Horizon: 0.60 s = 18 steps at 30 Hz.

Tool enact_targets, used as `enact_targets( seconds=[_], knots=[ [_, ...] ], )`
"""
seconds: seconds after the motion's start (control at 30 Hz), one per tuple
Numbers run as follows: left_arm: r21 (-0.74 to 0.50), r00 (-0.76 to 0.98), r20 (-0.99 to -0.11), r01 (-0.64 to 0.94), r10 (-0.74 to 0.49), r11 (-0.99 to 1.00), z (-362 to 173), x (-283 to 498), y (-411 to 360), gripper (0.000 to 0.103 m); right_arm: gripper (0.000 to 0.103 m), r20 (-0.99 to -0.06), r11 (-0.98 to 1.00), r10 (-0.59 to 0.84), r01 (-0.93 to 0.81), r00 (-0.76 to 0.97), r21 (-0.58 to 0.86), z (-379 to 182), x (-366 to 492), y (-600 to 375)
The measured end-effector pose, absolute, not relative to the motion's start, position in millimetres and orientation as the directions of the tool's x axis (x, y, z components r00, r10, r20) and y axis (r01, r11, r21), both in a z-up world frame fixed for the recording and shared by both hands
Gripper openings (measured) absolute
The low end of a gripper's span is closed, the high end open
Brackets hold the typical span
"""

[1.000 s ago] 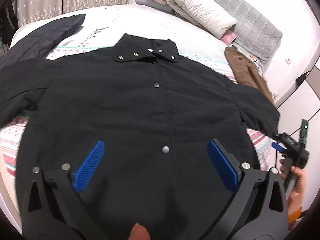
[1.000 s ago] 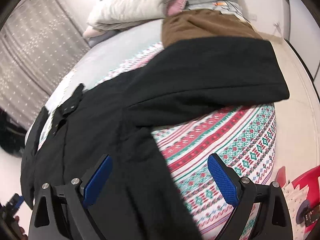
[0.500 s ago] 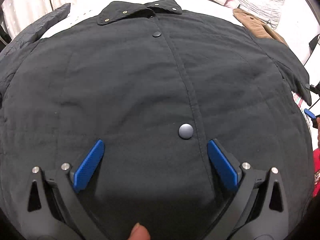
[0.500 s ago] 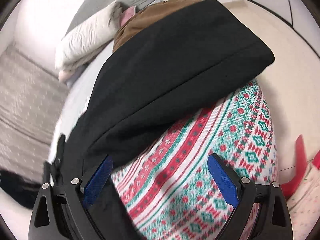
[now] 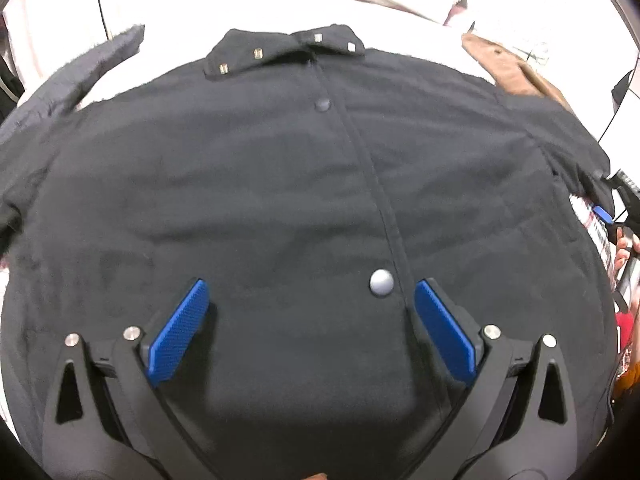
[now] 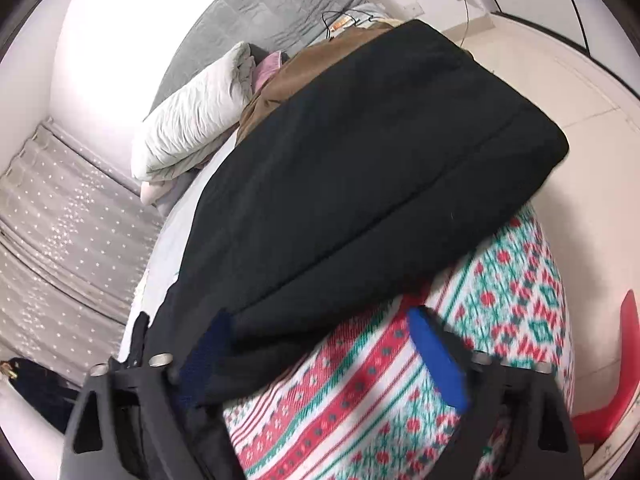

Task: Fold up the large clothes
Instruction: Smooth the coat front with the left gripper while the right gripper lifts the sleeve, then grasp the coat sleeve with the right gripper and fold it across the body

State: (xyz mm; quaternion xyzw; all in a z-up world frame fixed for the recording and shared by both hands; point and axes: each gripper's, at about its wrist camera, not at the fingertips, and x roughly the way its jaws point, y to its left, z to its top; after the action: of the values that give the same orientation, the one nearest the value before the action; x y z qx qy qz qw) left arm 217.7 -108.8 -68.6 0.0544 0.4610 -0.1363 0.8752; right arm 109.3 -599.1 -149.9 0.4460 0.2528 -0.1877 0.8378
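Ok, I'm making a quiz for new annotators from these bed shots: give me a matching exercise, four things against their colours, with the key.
Things:
1. jacket
2. pillow
3. bedspread
4. garment near the headboard

Colours:
A. brown
B. red, green and white pattern
C. black
D. off-white

Pairs: 1-C, 2-D, 3-B, 4-A

Black jacket (image 5: 280, 200) fills the bed ahead; patterned blanket (image 6: 400, 400) bare beside its sleeve (image 6: 380, 168) — pillow (image 6: 196, 128), brown garment (image 6: 296, 72) crowd the far end
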Motion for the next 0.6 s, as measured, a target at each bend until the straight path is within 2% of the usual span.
enact_targets(
  seconds=[0.03,0.07,0.13,0.2,0.33,0.6],
  knots=[
    [-0.026,0.555,-0.809,0.291,-0.191,0.956,-65,218,-108,0.102,0.055,-0.592,0.531,-0.086,0.54,0.802,0.654,-151,112,-601],
    [-0.021,0.567,-0.802,0.291,-0.19,0.956,-63,218,-107,0.102,0.049,-0.59,0.525,-0.08,0.537,0.803,0.66,-152,114,-601],
    [-0.008,0.595,-0.781,0.292,-0.188,0.956,-57,218,-105,0.102,0.026,-0.58,0.523,-0.081,0.53,0.811,0.667,-154,117,-602],
    [-0.008,0.605,-0.773,0.293,-0.192,0.956,-54,221,-102,0.102,0.015,-0.569,0.546,-0.091,0.519,0.817,0.658,-151,116,-601],
    [-0.03,0.604,-0.77,0.288,-0.206,0.957,-52,222,-96,0.102,0.01,-0.544,0.591,-0.135,0.508,0.828,0.627,-132,112,-593],
    [-0.057,0.615,-0.755,0.284,-0.227,0.957,-41,224,-84,0.102,0.008,-0.438,0.722,-0.172,0.415,0.882,0.553,-64,105,-550]
  ],
)
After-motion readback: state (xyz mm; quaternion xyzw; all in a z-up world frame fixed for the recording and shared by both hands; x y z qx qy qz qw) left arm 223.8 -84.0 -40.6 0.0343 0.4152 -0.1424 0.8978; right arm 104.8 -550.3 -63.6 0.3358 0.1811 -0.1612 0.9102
